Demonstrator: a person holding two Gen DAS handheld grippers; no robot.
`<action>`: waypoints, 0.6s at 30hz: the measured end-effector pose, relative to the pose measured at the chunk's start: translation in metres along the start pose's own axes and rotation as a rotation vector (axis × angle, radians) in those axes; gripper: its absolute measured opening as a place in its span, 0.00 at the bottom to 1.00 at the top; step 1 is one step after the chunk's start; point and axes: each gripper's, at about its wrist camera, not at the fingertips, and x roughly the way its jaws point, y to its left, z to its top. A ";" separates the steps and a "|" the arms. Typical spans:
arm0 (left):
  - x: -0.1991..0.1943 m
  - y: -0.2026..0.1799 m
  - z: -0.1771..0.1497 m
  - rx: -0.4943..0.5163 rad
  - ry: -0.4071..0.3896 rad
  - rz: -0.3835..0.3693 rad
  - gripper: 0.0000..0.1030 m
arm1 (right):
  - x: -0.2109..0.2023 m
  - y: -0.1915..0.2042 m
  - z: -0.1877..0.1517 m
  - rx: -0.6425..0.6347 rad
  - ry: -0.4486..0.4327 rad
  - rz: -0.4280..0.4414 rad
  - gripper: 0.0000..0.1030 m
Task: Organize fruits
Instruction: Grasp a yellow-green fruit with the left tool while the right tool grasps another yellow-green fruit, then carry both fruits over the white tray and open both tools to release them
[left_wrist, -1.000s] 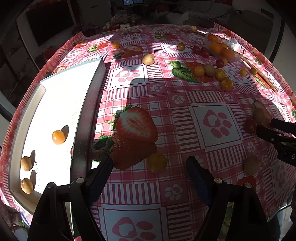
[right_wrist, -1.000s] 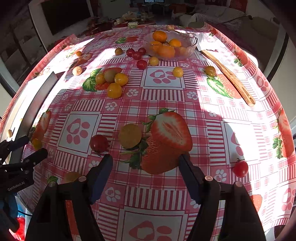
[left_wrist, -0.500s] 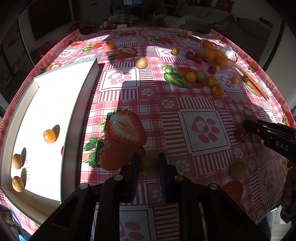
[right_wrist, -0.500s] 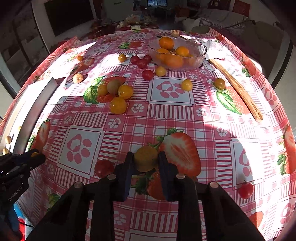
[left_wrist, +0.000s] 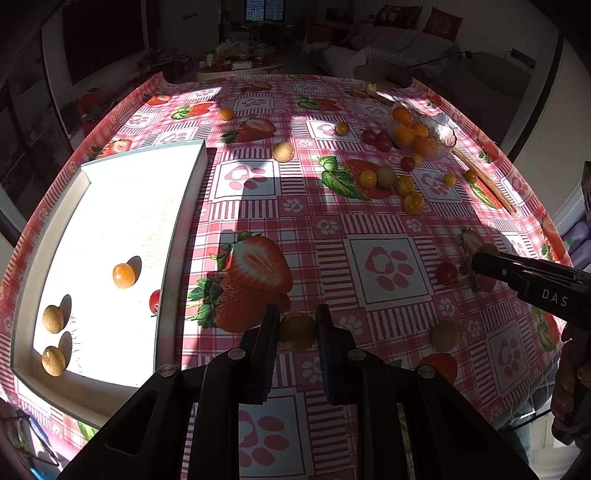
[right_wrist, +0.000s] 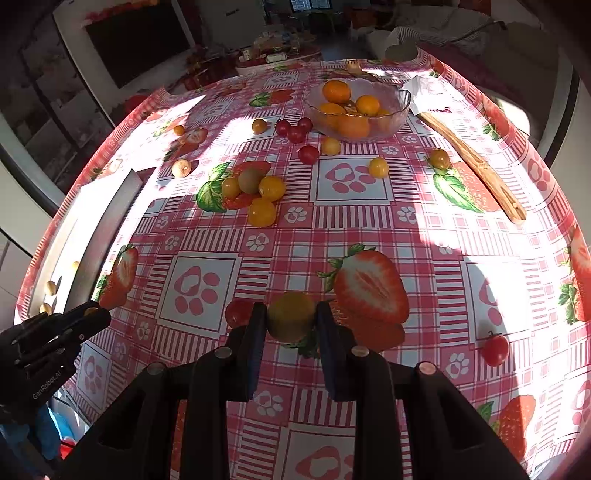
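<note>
My left gripper (left_wrist: 294, 332) is shut on a small yellow-orange fruit (left_wrist: 297, 331), held above the strawberry-print tablecloth just right of the white tray (left_wrist: 110, 206). The tray holds an orange fruit (left_wrist: 123, 275), a red tomato (left_wrist: 155, 301) and two brownish fruits (left_wrist: 53, 319). My right gripper (right_wrist: 290, 325) is shut on a yellow-green fruit (right_wrist: 291, 316), with a red tomato (right_wrist: 238, 312) beside its left finger. The right gripper also shows in the left wrist view (left_wrist: 480, 262), and the left gripper in the right wrist view (right_wrist: 92, 314).
A glass bowl (right_wrist: 400, 103) of oranges stands at the far side. A cluster of yellow fruits (right_wrist: 258, 192), several red tomatoes (right_wrist: 295, 131) and a wooden utensil (right_wrist: 476, 166) lie on the cloth. A lone tomato (right_wrist: 495, 349) lies at the right.
Both grippers went from open to shut, each closing on a fruit. Both have since risen a little with their fruit.
</note>
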 end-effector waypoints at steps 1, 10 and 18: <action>-0.003 0.002 0.001 -0.003 -0.007 0.001 0.21 | -0.001 0.002 0.001 -0.003 -0.001 0.002 0.29; -0.026 0.026 -0.001 -0.036 -0.053 0.023 0.21 | -0.007 0.027 0.007 -0.044 -0.006 0.025 0.29; -0.037 0.058 -0.007 -0.078 -0.077 0.061 0.21 | -0.008 0.055 0.014 -0.082 0.002 0.058 0.29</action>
